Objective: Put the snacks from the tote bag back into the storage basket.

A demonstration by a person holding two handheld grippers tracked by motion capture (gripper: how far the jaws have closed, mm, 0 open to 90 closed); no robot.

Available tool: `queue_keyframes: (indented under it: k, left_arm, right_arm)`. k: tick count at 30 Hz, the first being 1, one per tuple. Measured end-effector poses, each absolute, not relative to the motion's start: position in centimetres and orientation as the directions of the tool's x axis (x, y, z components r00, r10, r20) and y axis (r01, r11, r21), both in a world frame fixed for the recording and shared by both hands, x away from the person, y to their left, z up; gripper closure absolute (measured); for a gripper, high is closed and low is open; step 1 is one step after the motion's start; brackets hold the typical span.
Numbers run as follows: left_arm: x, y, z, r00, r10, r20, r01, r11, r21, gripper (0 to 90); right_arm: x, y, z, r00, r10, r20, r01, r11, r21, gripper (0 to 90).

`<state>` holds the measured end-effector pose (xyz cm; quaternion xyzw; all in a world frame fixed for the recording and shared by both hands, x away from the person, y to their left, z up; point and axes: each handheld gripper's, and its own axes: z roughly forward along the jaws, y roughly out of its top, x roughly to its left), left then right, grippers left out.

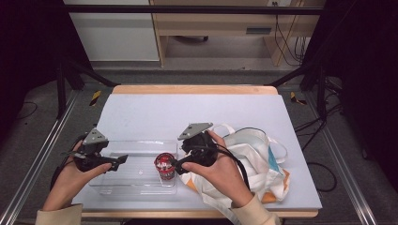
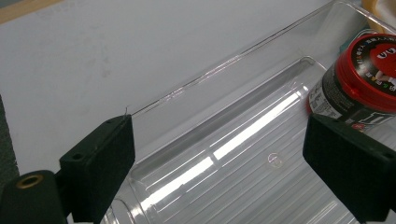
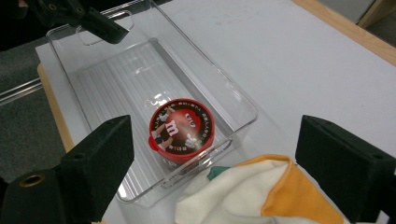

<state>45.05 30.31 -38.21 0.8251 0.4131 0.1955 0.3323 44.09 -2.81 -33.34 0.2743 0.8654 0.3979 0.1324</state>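
High view: candy tub [image 1: 164, 165] upright in clear tray [image 1: 122, 185]; left gripper [image 1: 123, 160], right gripper [image 1: 175, 165] both agape, empty

The candy tub [image 3: 182, 130] has a red lid printed with a red cartoon figure inside a black ring of white lettering, over a black body with a white label; it stands in the clear, ribbed plastic tray [image 3: 112, 88], at the tray's 3 o'clock end in the high view. At 3 o'clock from the tub lies a cream-white cloth bag [image 1: 248, 164] with orange patches and a blue-green strip. The table cover [image 1: 187, 112] is pale lavender-white with a light wood edge, and both the left gripper [image 1: 123, 160] and the right gripper [image 1: 176, 164] are black with grey top plates.
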Motion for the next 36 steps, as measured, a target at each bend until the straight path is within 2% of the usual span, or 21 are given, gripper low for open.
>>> queue_keyframes:
  k: [36]
  left_arm:
    - [45.0,29.4,-38.3,0.598,0.800,0.056,0.539,-0.453,0.710,7.0]
  right_arm:
    - [43.6,-10.4,-30.8,-0.722,0.691,-0.044,0.373,0.442,0.816,8.3]
